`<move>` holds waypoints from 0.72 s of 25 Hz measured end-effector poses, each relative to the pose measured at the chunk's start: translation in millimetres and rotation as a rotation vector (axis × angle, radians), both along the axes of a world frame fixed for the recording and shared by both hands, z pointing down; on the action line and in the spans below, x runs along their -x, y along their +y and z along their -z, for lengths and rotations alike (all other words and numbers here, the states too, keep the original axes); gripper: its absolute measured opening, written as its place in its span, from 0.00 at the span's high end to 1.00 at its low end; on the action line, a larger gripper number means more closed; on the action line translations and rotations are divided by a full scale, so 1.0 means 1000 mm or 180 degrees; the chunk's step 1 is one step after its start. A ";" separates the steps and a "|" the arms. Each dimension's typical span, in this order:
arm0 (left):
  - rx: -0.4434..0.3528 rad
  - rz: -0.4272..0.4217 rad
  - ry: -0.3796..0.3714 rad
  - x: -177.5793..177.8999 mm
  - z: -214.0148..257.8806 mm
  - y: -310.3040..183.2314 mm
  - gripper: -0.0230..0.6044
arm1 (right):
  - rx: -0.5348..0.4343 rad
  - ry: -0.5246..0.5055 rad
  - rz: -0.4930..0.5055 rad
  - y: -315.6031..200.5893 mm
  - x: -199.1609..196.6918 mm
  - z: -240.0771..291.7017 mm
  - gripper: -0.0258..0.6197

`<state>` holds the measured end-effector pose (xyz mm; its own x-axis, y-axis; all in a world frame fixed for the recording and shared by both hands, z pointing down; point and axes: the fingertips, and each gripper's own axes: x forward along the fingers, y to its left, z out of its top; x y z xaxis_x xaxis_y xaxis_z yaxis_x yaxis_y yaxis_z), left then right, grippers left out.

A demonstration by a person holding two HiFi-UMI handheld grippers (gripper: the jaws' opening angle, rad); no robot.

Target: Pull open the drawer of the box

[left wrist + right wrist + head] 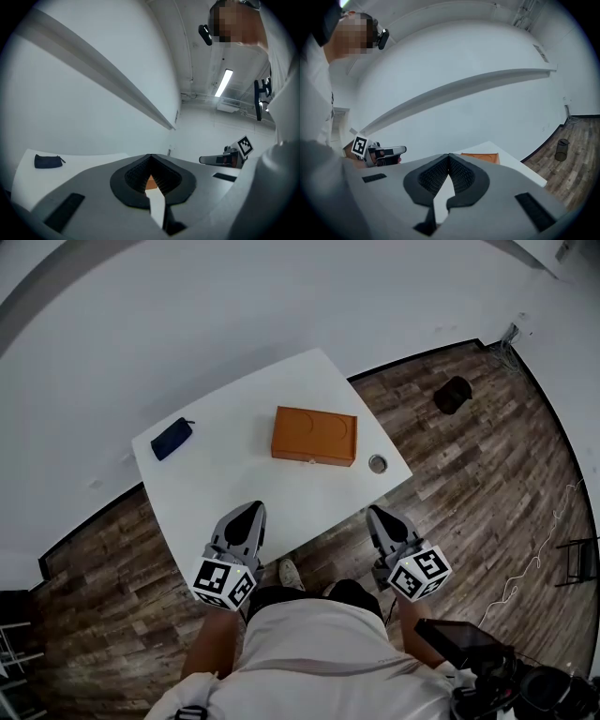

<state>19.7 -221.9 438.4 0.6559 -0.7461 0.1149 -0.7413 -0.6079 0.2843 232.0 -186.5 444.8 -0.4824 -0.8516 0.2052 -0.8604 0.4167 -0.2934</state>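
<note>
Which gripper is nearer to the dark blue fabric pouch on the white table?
Left. The left gripper hovers at the near edge of the white table, diagonally from the dark blue fabric pouch; the right gripper is farther over, past the flat orange box.

One table [309,381], one orange box [314,436], one dark pouch [172,439], perhaps one metal ring [378,463], two grippers [251,512] [378,514]
</note>
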 end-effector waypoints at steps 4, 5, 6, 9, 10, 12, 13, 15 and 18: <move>0.0019 0.0147 -0.0099 0.000 -0.002 -0.008 0.95 | 0.0011 -0.0022 0.0171 -0.025 0.000 -0.001 0.96; 0.0021 0.0220 -0.0096 0.000 -0.002 -0.012 0.95 | 0.0015 -0.0028 0.0231 -0.033 0.000 -0.002 0.96; 0.0025 0.0291 -0.0093 0.000 -0.002 -0.016 0.95 | 0.0024 -0.0032 0.0295 -0.041 0.000 -0.004 0.96; 0.0071 0.0387 -0.0155 -0.010 -0.008 -0.018 0.95 | 0.0053 -0.0032 0.0427 -0.056 -0.006 -0.008 0.96; 0.0078 0.0381 -0.0207 -0.016 -0.011 -0.019 0.95 | 0.0045 -0.0033 0.0438 -0.060 -0.010 -0.007 0.96; 0.0079 0.0369 -0.0334 -0.027 -0.022 -0.026 0.95 | 0.0031 -0.0053 0.0417 -0.066 -0.019 -0.006 0.96; 0.0089 0.0383 -0.0393 -0.033 -0.029 -0.031 0.95 | 0.0034 -0.0064 0.0406 -0.069 -0.024 -0.007 0.96; 0.0157 0.0404 -0.0482 -0.043 -0.044 -0.042 0.95 | 0.0064 -0.0068 0.0403 -0.071 -0.031 -0.010 0.96; 0.0231 0.0328 -0.0623 -0.058 -0.065 -0.054 0.95 | 0.0126 -0.0064 0.0395 -0.069 -0.040 -0.017 0.96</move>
<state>78.2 -276.2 503.8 0.5366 -0.7931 0.2883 -0.8437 -0.5094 0.1691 271.6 -255.7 461.8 -0.5880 -0.7764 0.2268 -0.7966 0.5074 -0.3284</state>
